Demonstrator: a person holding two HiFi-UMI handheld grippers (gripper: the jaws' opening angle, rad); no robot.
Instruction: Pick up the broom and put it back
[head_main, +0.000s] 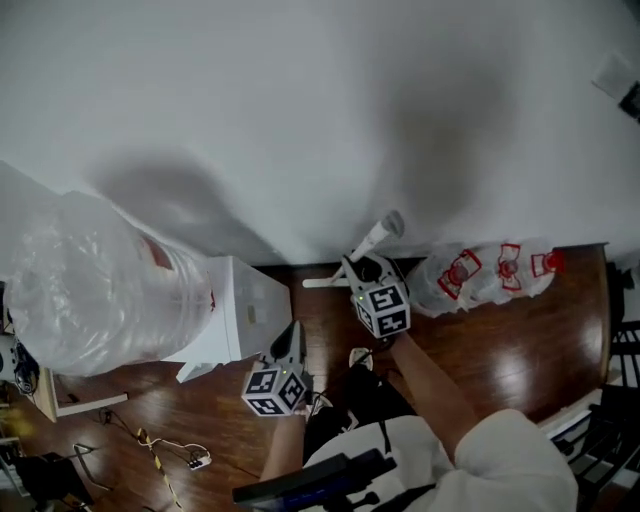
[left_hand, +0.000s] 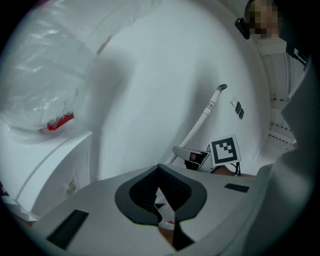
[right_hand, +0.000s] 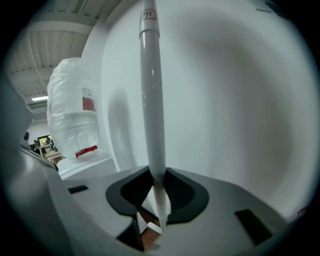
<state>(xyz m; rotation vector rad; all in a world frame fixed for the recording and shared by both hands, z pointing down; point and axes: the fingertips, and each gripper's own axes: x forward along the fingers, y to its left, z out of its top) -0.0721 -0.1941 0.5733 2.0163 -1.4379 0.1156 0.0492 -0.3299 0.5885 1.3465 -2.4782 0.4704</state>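
Observation:
The broom's white handle (head_main: 377, 236) stands nearly upright, close to the white wall. My right gripper (head_main: 358, 268) is shut on it, and the handle (right_hand: 151, 100) rises straight up from between the jaws (right_hand: 157, 182). The broom's head is hidden from view. My left gripper (head_main: 290, 336) hangs lower and to the left, beside the white bin; its jaws (left_hand: 159, 172) are shut with nothing in them. In the left gripper view the handle (left_hand: 200, 122) leans up along the wall above the right gripper (left_hand: 192, 156).
A large clear plastic-wrapped bundle (head_main: 90, 290) rests on a white bin (head_main: 245, 320) at the left. A clear bag with red print (head_main: 485, 272) lies against the wall at the right. Cables (head_main: 160, 450) lie on the wooden floor (head_main: 500, 350). The person's sleeve (head_main: 500, 460) is at the bottom.

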